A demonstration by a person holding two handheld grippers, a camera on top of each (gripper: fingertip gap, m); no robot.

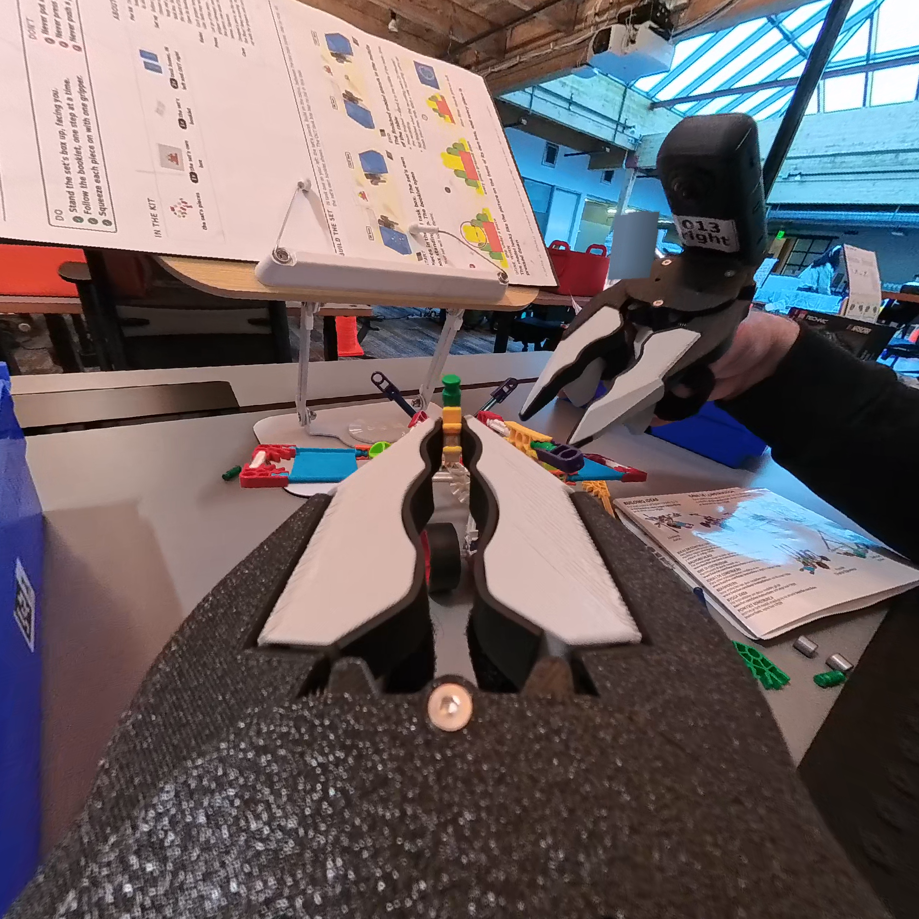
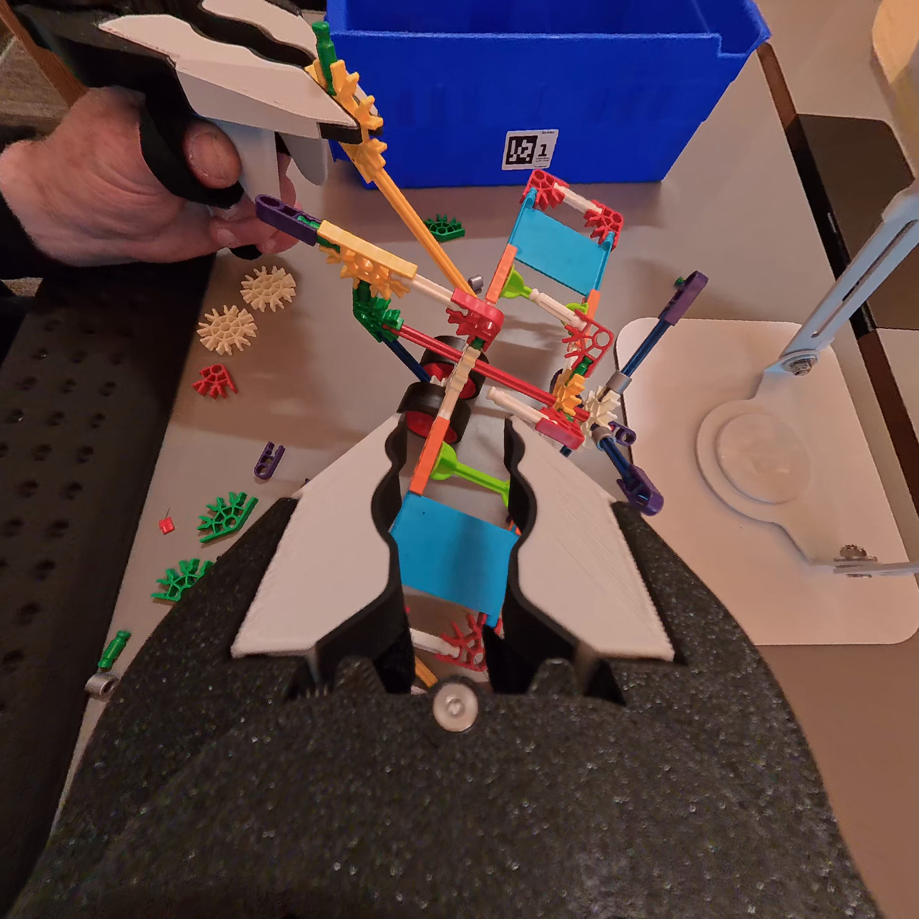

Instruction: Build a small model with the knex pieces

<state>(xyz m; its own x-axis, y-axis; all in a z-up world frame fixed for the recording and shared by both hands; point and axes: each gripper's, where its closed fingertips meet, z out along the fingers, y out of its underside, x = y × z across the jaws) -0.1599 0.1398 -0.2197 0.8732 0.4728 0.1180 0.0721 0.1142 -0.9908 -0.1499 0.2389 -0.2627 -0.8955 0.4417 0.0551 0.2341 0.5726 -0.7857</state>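
A colourful rod-and-connector model (image 2: 472,348) with blue panels, black wheels and purple-tipped rods stands on the grey table. My left gripper (image 1: 451,432) is shut on a yellow connector stack with a green rod (image 1: 451,393) at the raised end of the model. It also shows in the right wrist view (image 2: 348,99), held by a hand. My right gripper (image 2: 452,427) is open and hovers just over one blue panel (image 2: 452,562) of the model. It touches nothing that I can see. In the left wrist view the right gripper (image 1: 549,427) shows open to the right of the model.
A blue bin (image 2: 547,74) stands behind the model. A white document stand (image 1: 378,278) holds an instruction sheet, with its base (image 2: 746,497) at the right. A booklet (image 1: 771,557) lies nearby. Loose cream (image 2: 268,288), green (image 2: 226,514) and red (image 2: 215,382) connectors lie beside a black perforated board (image 2: 74,447).
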